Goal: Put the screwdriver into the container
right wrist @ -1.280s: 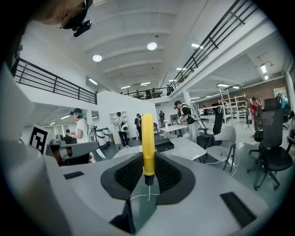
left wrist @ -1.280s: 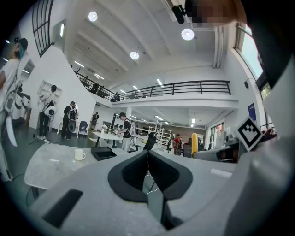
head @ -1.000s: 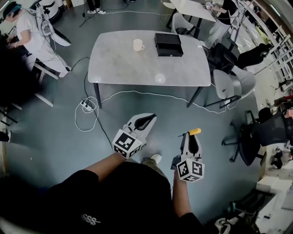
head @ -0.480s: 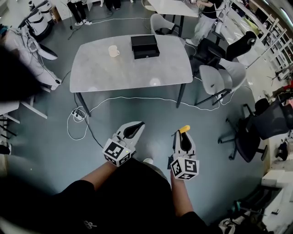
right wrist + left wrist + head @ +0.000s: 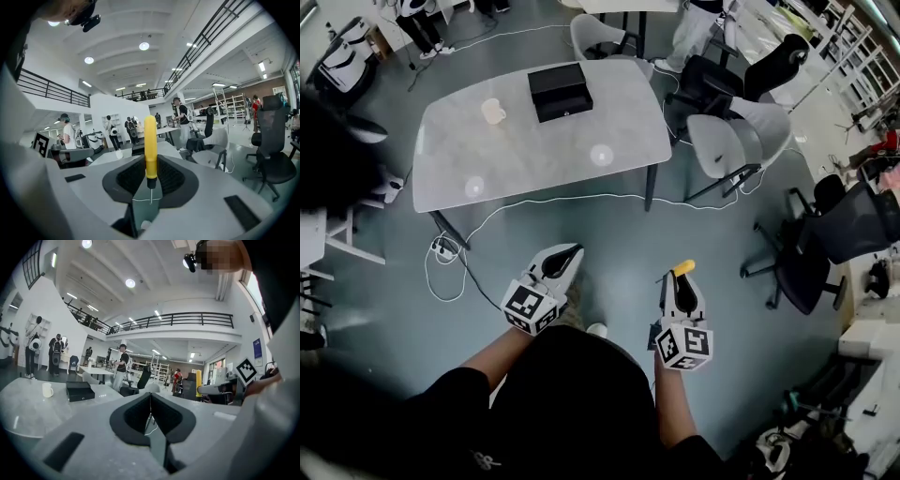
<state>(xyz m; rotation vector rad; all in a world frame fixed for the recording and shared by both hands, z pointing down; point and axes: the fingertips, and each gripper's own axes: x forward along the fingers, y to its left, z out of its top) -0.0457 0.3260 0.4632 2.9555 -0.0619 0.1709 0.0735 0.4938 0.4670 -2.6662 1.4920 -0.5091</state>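
My right gripper (image 5: 679,283) is shut on a yellow-handled screwdriver (image 5: 683,268), whose handle sticks out past the jaws while its thin metal shaft points back toward the gripper body. In the right gripper view the screwdriver (image 5: 150,150) stands upright between the pads of the right gripper (image 5: 150,164). My left gripper (image 5: 562,260) is shut with nothing in it; the left gripper (image 5: 150,397) shows its jaw tips touching. The container, a black box (image 5: 560,91), sits on the far side of a grey table (image 5: 609,122), well ahead of both grippers. That box (image 5: 79,391) also shows in the left gripper view.
A white mug (image 5: 493,112) stands left of the box. White cables (image 5: 581,199) and a power strip (image 5: 443,248) lie on the floor before the table. Grey chairs (image 5: 727,150) and black office chairs (image 5: 825,244) stand to the right. People stand at the back.
The table with the box and mug has shifted left and nearer in the head view. Both grippers hold about the same pose, and the screwdriver stays clamped in the right one.
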